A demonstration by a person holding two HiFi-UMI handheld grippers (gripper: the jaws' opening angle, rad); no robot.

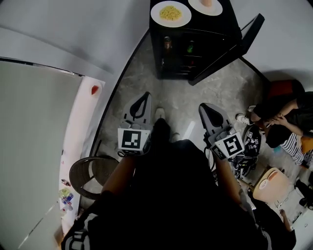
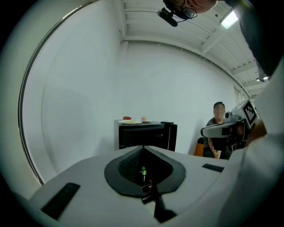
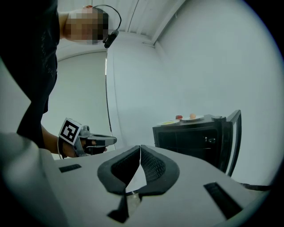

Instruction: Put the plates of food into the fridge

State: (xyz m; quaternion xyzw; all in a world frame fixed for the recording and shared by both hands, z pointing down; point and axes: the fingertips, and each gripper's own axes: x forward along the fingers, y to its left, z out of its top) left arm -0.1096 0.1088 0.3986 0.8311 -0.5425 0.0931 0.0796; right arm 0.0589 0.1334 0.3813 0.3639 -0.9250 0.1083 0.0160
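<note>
Both claws are pointing level toward the small black fridge (image 1: 215, 27). The left gripper (image 1: 145, 97) and the right gripper (image 1: 204, 108) are riding side by side, each with its jaws pressed together and pinching nothing. Well ahead of them, on the fridge's top, a plate of yellow noodles (image 1: 170, 13) is sitting just beside a second plate (image 1: 206, 6) bearing something pale. The fridge door (image 1: 229, 49) is standing open, ahead and right of the right claw.
</note>
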